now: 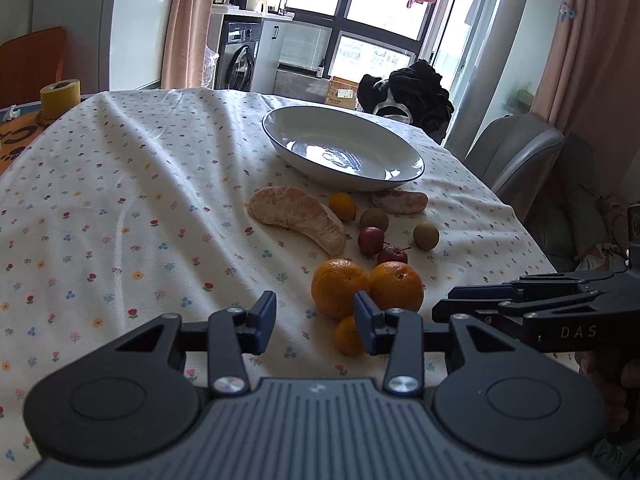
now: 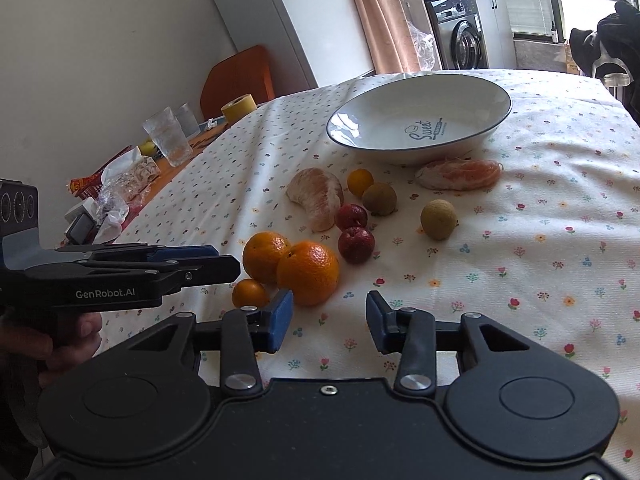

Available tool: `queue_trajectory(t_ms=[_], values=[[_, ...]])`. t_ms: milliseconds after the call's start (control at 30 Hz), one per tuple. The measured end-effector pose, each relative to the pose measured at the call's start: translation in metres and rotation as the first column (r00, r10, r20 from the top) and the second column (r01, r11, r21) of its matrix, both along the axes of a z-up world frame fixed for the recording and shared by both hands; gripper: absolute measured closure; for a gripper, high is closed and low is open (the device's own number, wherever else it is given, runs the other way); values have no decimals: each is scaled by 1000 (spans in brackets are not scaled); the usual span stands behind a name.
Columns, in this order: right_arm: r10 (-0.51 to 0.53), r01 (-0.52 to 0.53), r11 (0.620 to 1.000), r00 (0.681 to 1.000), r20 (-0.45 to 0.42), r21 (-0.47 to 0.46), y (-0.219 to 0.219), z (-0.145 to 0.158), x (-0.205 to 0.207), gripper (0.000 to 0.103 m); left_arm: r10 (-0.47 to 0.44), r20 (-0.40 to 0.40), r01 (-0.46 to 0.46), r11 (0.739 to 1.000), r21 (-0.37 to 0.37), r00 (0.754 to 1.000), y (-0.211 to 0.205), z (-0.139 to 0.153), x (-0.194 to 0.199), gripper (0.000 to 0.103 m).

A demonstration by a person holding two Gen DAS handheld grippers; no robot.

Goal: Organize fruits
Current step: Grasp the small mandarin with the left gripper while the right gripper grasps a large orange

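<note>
A: Fruits lie loose on the bench [image 2: 560,280], on a flowered cloth [image 1: 120,200], all of them on the near side of a white bowl [image 2: 420,92] with a dark rim and "Sweet" printed inside.

B: Which ones are nearest the bowl?

A: A small peeled citrus segment [image 2: 460,174] just beside its near wall, and a small kumquat [image 2: 360,182] next to a brownish longan [image 2: 379,199]. A larger peeled pomelo wedge [image 2: 318,196] curves to the left of those.

B: And closer in?

A: Two small red fruits [image 2: 352,230], one behind the other, and a second longan [image 2: 438,219] apart on the right. Nearest of all, two oranges [image 2: 292,264] touch each other, with a second kumquat [image 2: 250,294] just beside the left one.

B: How do the grippers stand?

A: The right gripper [image 2: 330,322] is wide open, with nothing between its blue pads; its left pad sits just in front of the nearer orange. The left gripper [image 1: 316,320] is likewise spread wide and empty, with the oranges seen between its fingers and the near kumquat partly behind its right one.

B: Do they see each other?

A: Yes. Each shows side-on in the other's view, low over the cloth beside the oranges, held by a hand [image 2: 72,336].

B: Anything else on the bench?

A: At the far left, beyond the cloth, a yellow tape roll [image 2: 239,107], clear glasses [image 2: 168,136] and some crumpled wrappers [image 2: 120,188]. The bowl holds no fruit.
</note>
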State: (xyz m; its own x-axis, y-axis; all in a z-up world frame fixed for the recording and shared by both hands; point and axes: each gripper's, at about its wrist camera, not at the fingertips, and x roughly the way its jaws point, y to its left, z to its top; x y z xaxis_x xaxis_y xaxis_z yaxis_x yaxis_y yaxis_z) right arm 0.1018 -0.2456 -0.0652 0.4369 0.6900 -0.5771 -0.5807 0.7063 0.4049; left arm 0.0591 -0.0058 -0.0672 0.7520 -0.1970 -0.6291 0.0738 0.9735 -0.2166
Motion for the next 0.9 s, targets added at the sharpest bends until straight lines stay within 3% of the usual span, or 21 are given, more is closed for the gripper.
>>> queue_trajectory(t_ms=[367,833,900], values=[[32,-32,999,999,-19,8,7,-7,9,64,-43,-5,43,998,-41,999,-9,-7,14,67],[77,-77,997,997,10,13,24,-7,15,62,-106,-52,104,994,-29,993,-18,-12,2,67],[75,-75,997,997,12,17,24,-7,15,61,-109,-64,108,994,-20,992,-20,-15,2,75]])
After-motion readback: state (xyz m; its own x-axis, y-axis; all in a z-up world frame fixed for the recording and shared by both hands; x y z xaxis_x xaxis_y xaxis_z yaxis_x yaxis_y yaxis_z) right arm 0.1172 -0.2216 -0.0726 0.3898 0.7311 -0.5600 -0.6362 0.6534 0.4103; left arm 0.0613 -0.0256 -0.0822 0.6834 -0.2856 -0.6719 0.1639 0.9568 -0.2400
